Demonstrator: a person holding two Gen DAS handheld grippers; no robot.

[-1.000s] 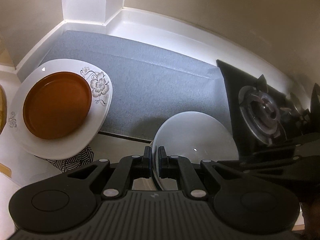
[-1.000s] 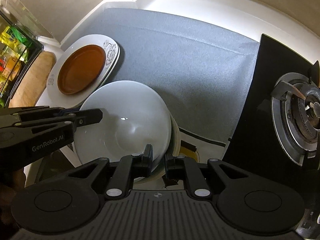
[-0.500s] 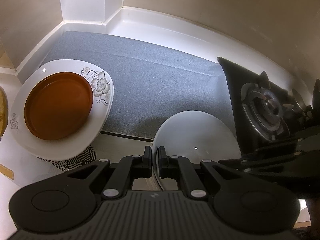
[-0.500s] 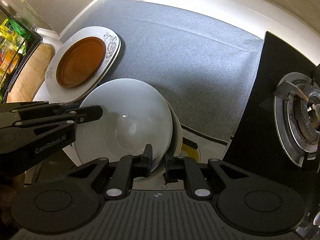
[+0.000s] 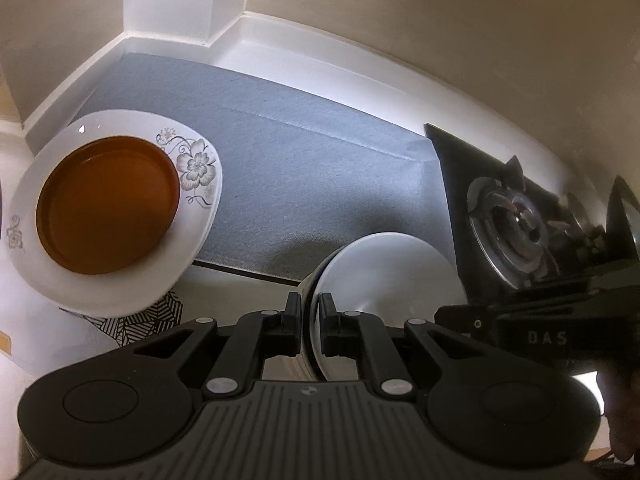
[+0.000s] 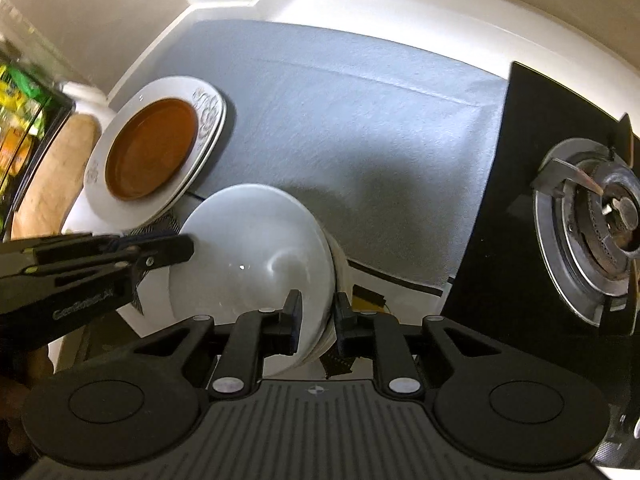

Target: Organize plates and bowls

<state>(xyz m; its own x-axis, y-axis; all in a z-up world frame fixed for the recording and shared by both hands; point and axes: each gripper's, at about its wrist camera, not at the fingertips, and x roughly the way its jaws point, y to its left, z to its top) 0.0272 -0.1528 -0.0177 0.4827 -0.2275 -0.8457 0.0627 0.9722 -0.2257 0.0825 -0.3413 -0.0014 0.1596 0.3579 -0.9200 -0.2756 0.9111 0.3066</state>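
Note:
A stack of white bowls [image 6: 256,248] is held over the counter's front edge. My left gripper [image 5: 310,316] is shut on the stack's left rim; the bowls [image 5: 384,276] show to its right. My right gripper [image 6: 317,316] is shut on the stack's right rim. The left gripper also shows in the right wrist view [image 6: 168,250], touching the bowls' left side. A brown plate [image 5: 106,210] lies on a white floral plate [image 5: 196,172] at the left; both show in the right wrist view [image 6: 152,148].
A grey mat [image 5: 304,176] covers the counter behind the bowls. A black gas stove [image 6: 592,216] stands at the right. White walls close the back and the left corner. A patterned cloth [image 5: 140,316] lies under the floral plate.
Both grippers have carried the bowl stack forward, towards the grey mat, and a little higher. The plates at the left have not moved.

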